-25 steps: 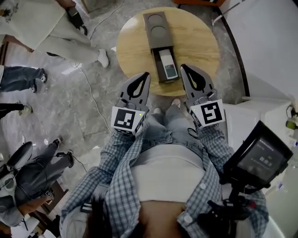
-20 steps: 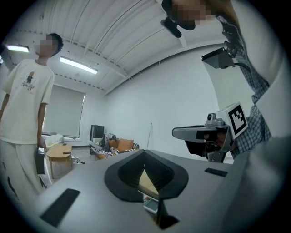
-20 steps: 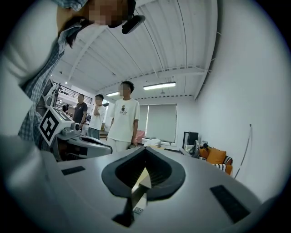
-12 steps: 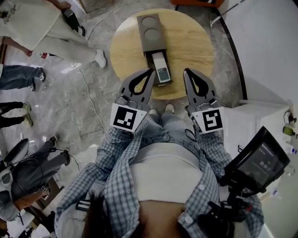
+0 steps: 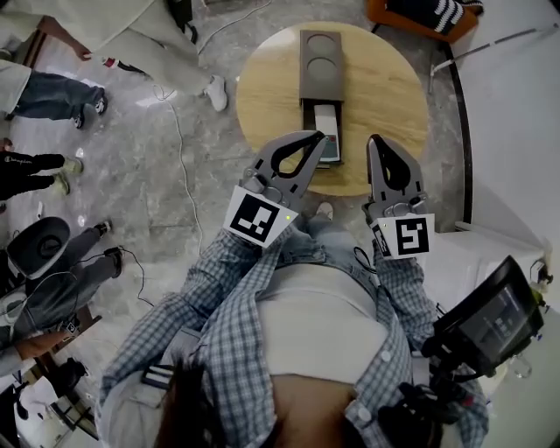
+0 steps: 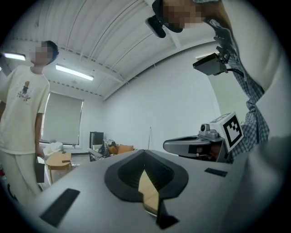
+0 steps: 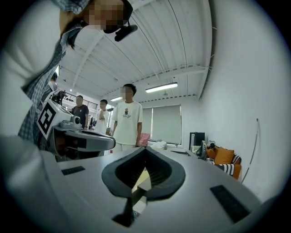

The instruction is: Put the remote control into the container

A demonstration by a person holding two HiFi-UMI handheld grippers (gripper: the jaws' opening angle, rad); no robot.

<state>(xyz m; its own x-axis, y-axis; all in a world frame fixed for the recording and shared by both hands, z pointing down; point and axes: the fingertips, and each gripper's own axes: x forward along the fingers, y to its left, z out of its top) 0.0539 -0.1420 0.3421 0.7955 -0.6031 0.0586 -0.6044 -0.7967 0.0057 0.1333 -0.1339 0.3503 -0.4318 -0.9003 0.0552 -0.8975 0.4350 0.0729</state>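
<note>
A white remote control (image 5: 322, 121) lies in the open near end of a long dark grey container (image 5: 307, 86) on the round wooden table (image 5: 385, 87). The container's far end has two round recesses. My left gripper (image 5: 316, 138) is shut and empty, and its tip overlaps the remote's near end in the head view. My right gripper (image 5: 377, 143) is also shut and empty, held over the table's near edge to the right of the container. In the gripper views, the left gripper (image 6: 144, 151) and the right gripper (image 7: 145, 149) each show closed jaws pointing level, with tabletop glimpsed below.
Several people stand on the marble floor (image 5: 157, 175) to the left, where a cable (image 5: 181, 144) trails. An orange chair (image 5: 420, 13) sits behind the table. A white cabinet (image 5: 490, 249) and a rig-mounted screen (image 5: 490, 319) are at the right.
Both grippers have moved forward toward the table. The left tip now reaches the remote's near end, and the right is over the table edge. Both stay shut.
</note>
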